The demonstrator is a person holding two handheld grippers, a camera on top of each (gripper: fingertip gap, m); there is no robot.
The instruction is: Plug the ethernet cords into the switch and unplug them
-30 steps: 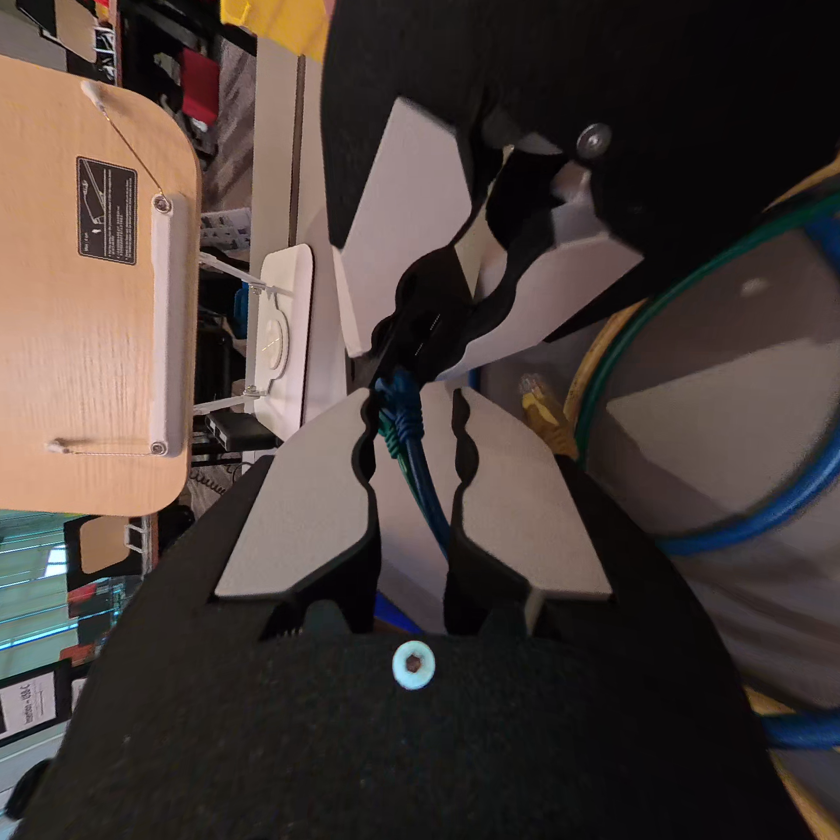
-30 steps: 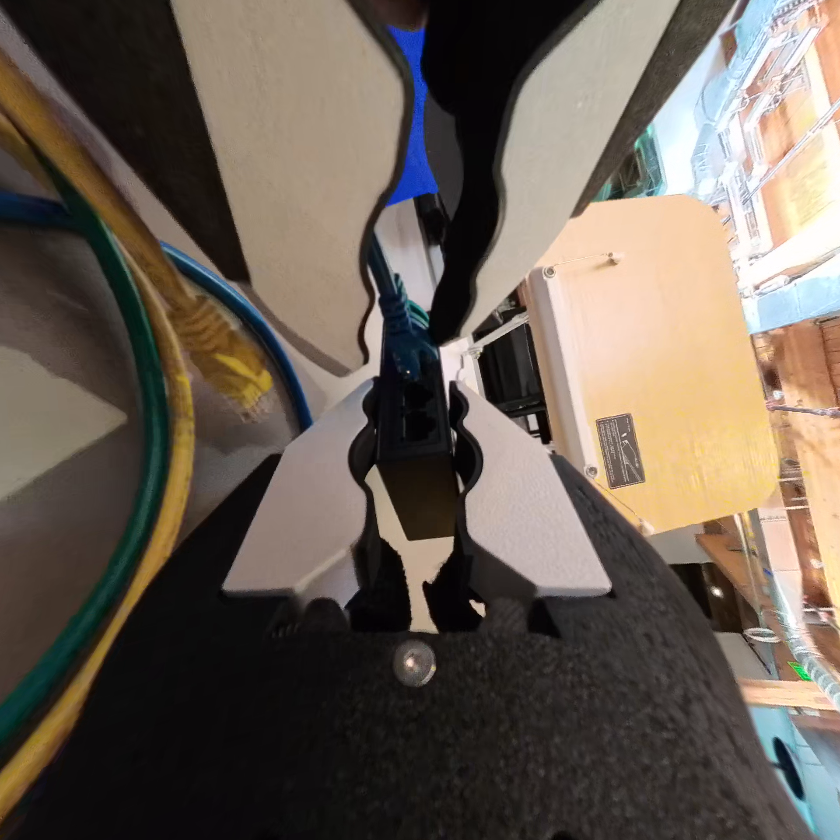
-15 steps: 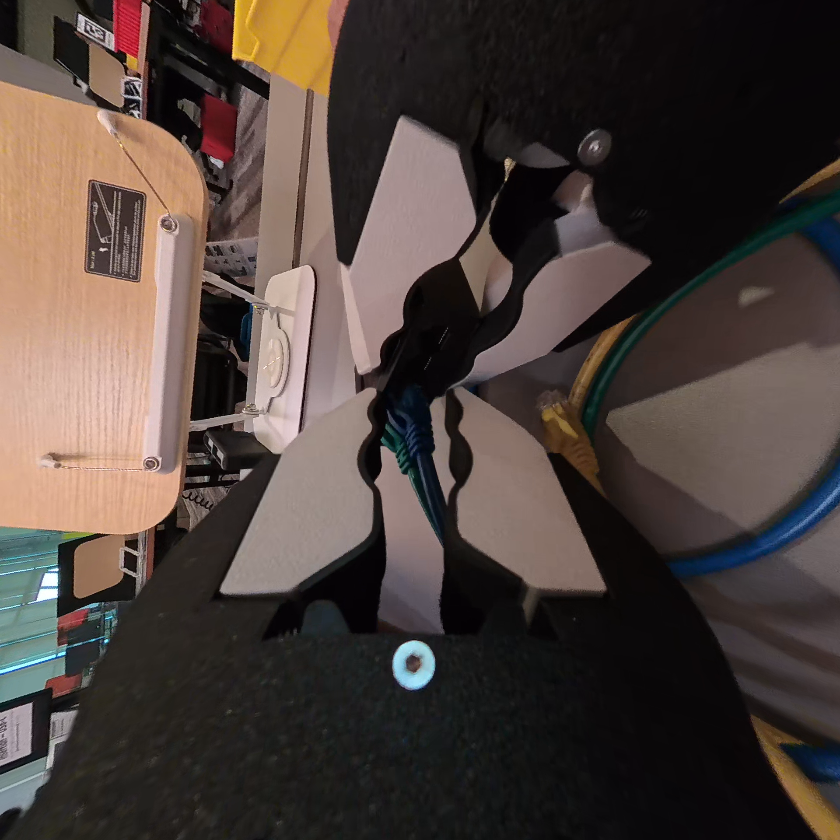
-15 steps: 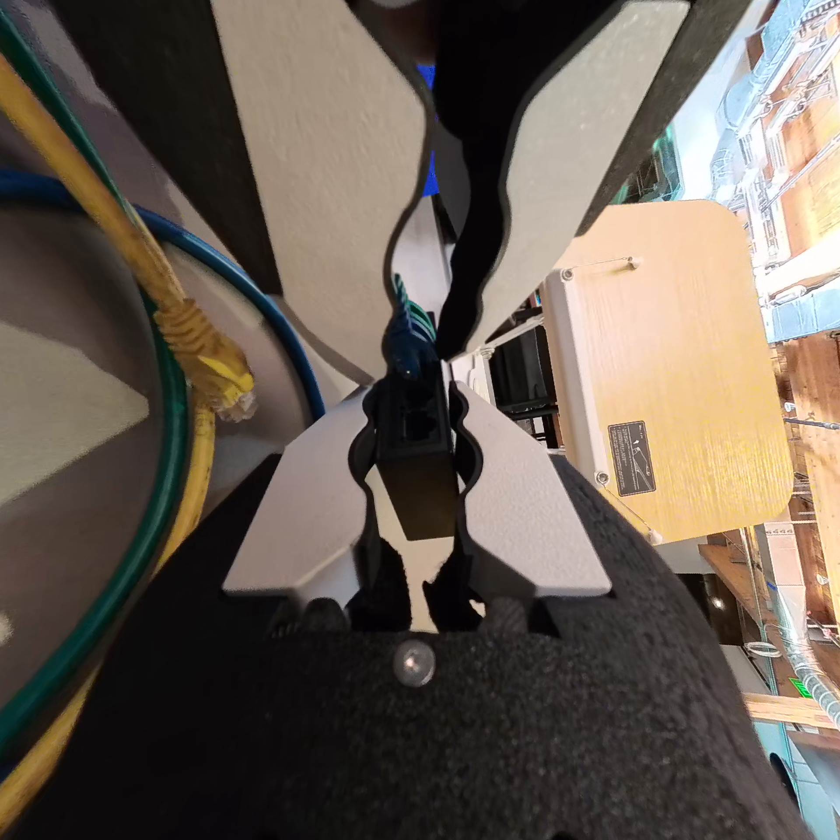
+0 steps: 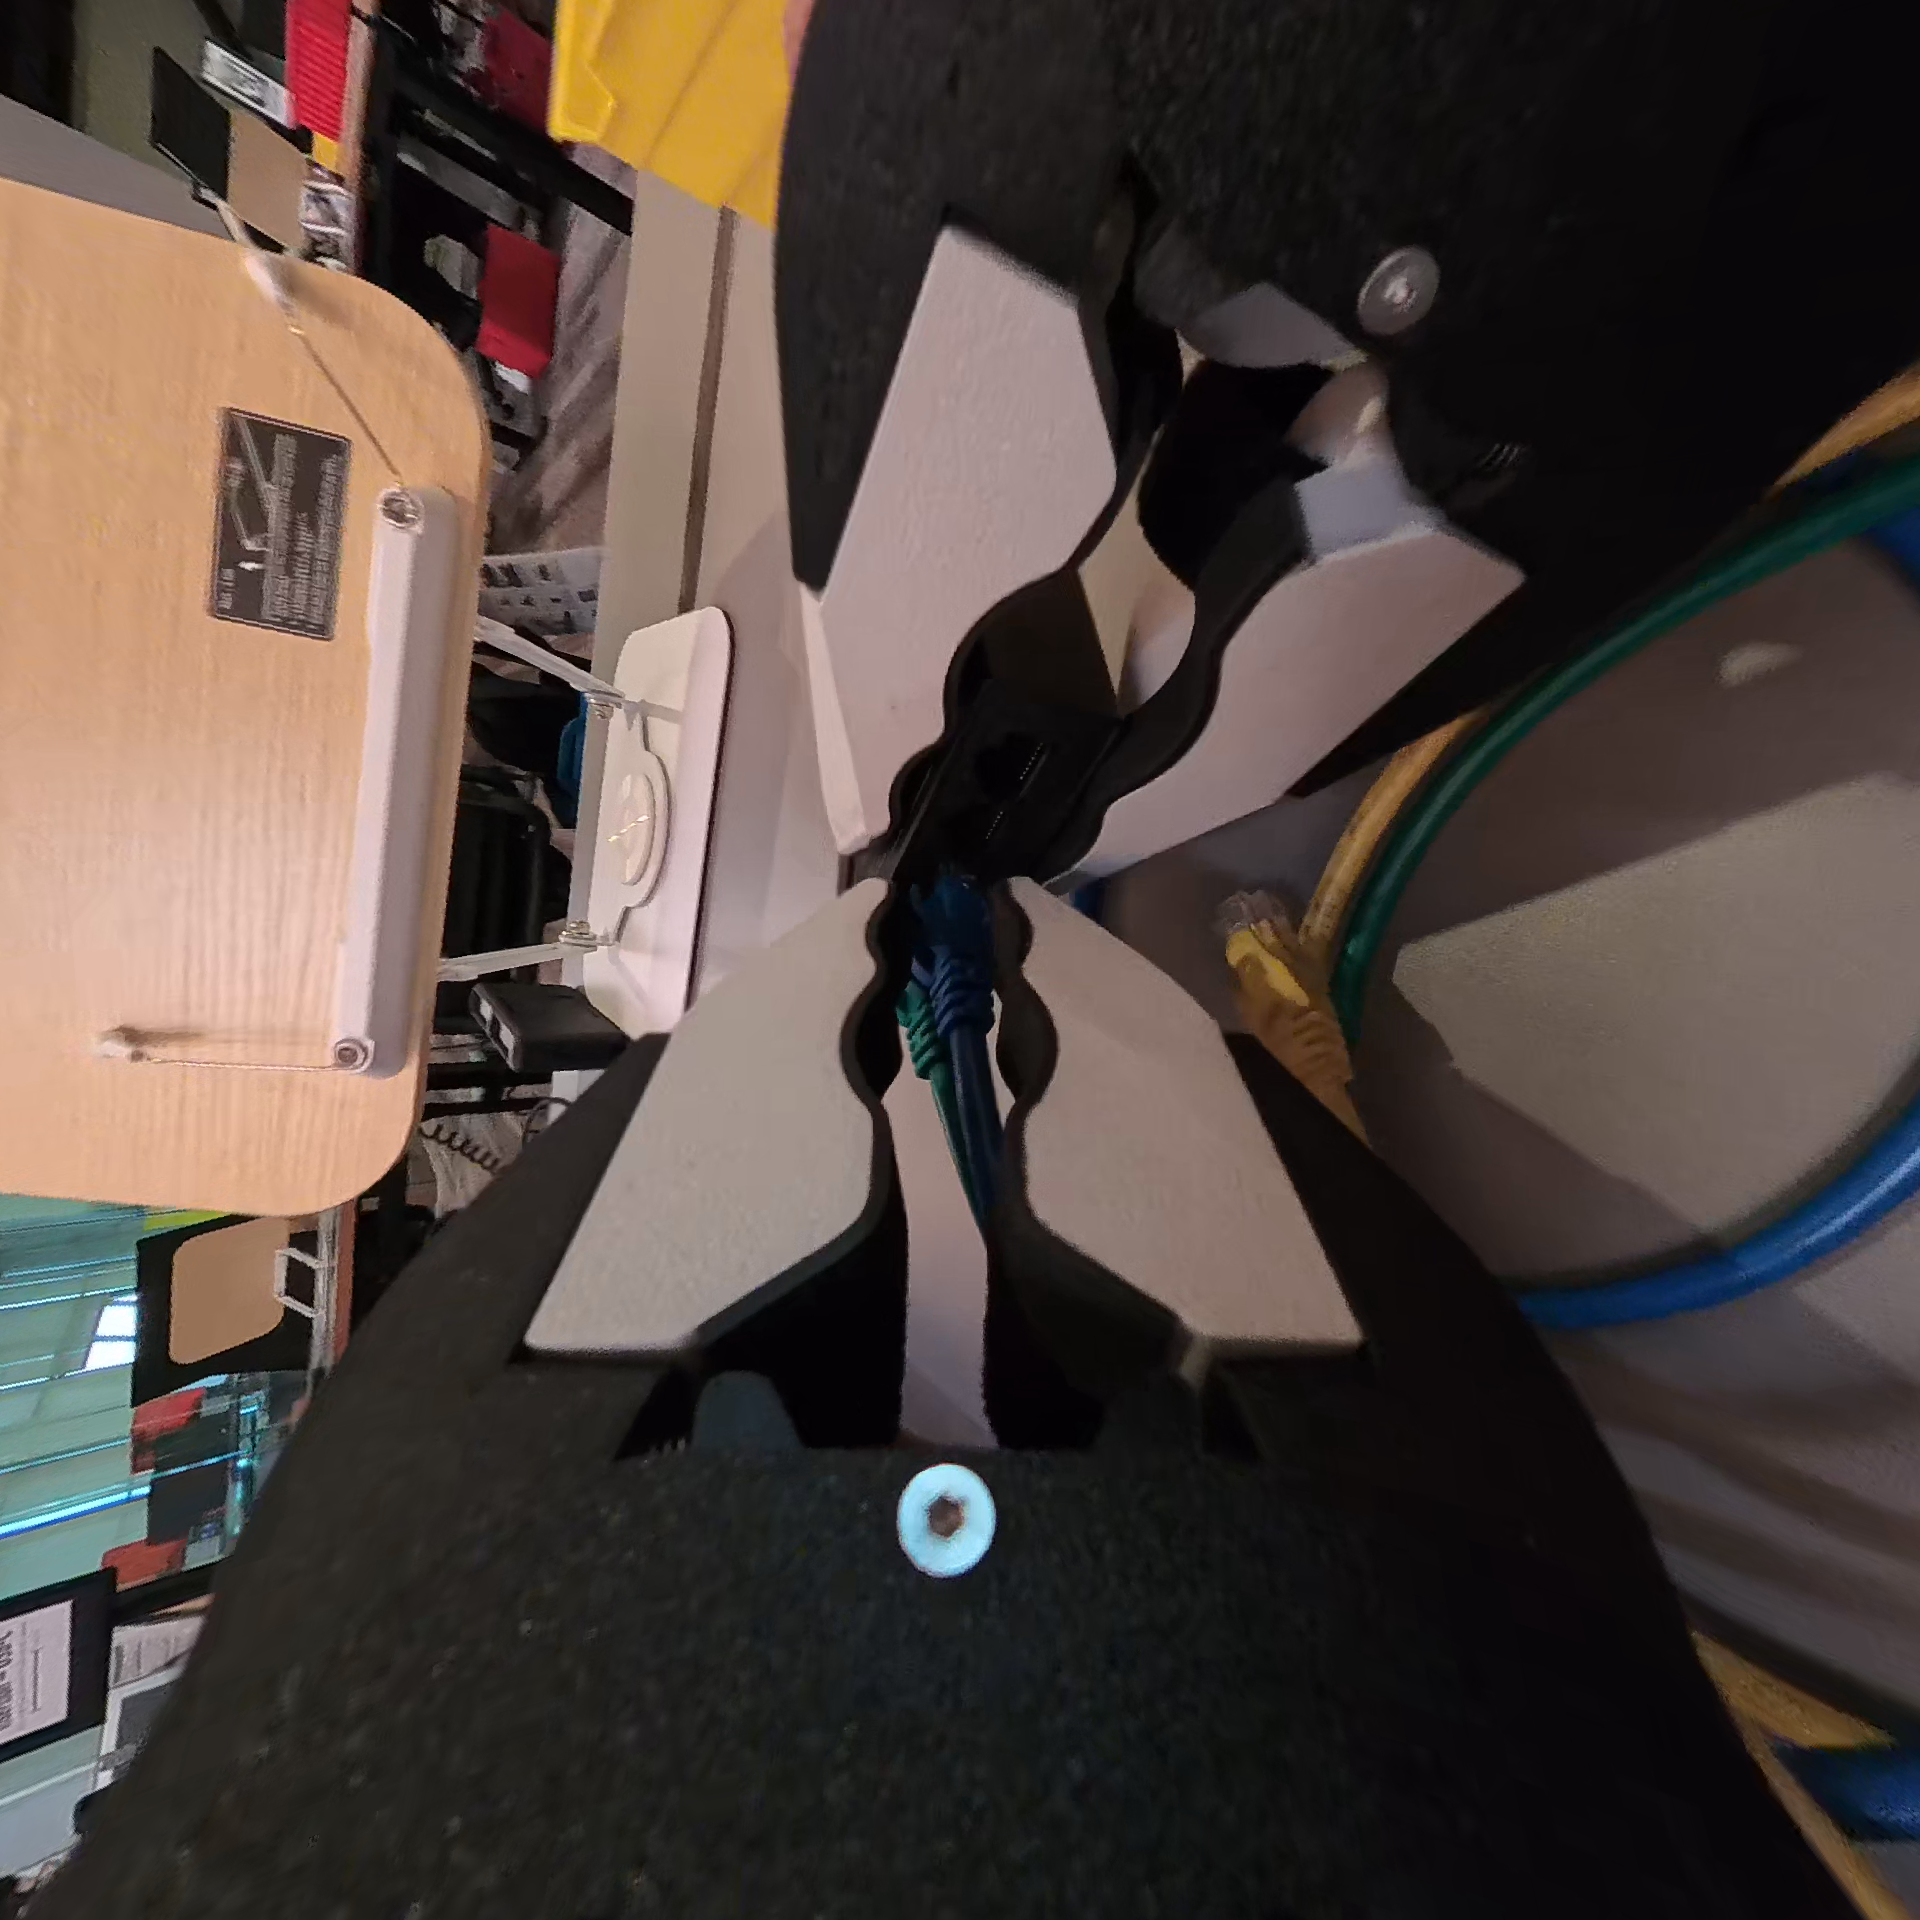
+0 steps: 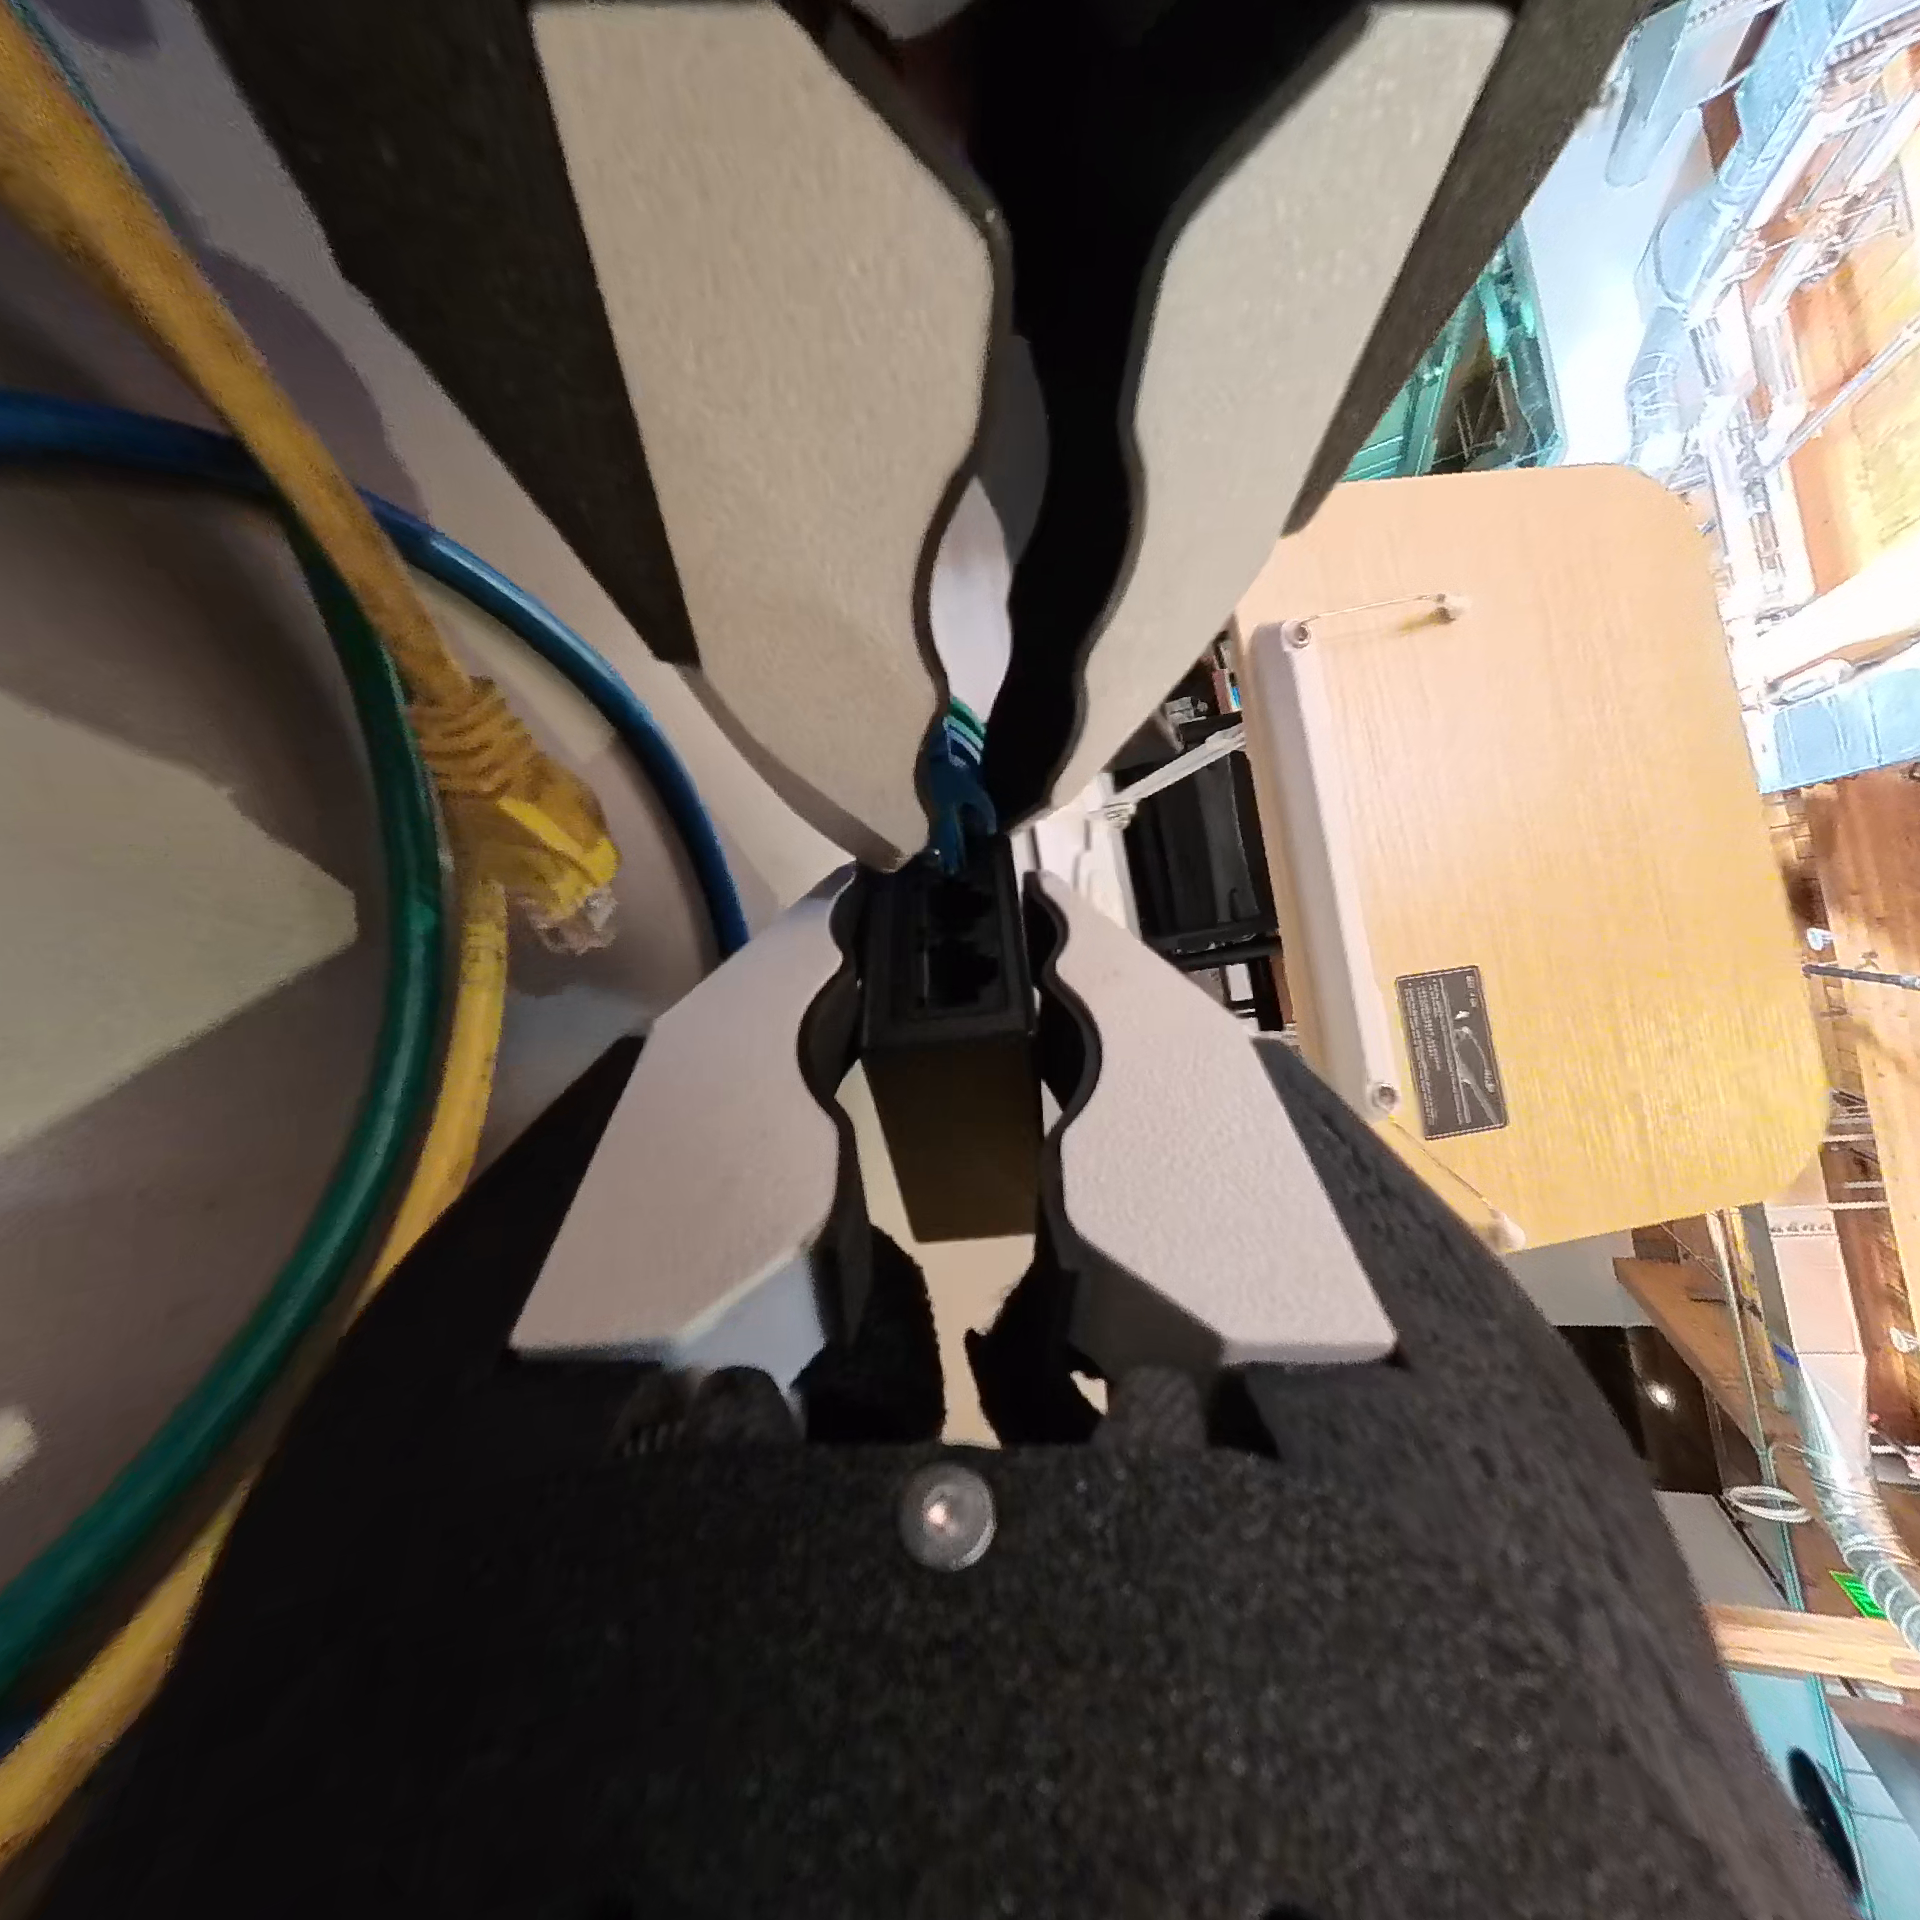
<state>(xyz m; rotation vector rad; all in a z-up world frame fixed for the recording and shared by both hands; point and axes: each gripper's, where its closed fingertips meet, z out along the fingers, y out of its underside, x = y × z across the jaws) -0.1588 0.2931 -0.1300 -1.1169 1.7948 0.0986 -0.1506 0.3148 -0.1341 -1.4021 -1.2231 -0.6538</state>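
My left gripper is shut on the blue ethernet cord's plug. A green plug lies against the blue one between the same fingers. My right gripper is shut on the small black switch, which also shows in the left wrist view. The two grippers face each other, tips almost touching. The blue plug sits at the switch's far port; how deep it sits is hidden. Two nearer ports show empty. A loose yellow plug lies beside them.
Loops of green cord, blue cord and yellow cord lie on the grey table around the grippers. A wooden board stands on edge behind, also seen in the right wrist view. A white device and a yellow bin are farther back. Less than 4 cm separates the two grippers' tips.
The two grippers have drawn closer together. The blue plug has moved toward the switch's far port, and less of it shows between the fingertips.
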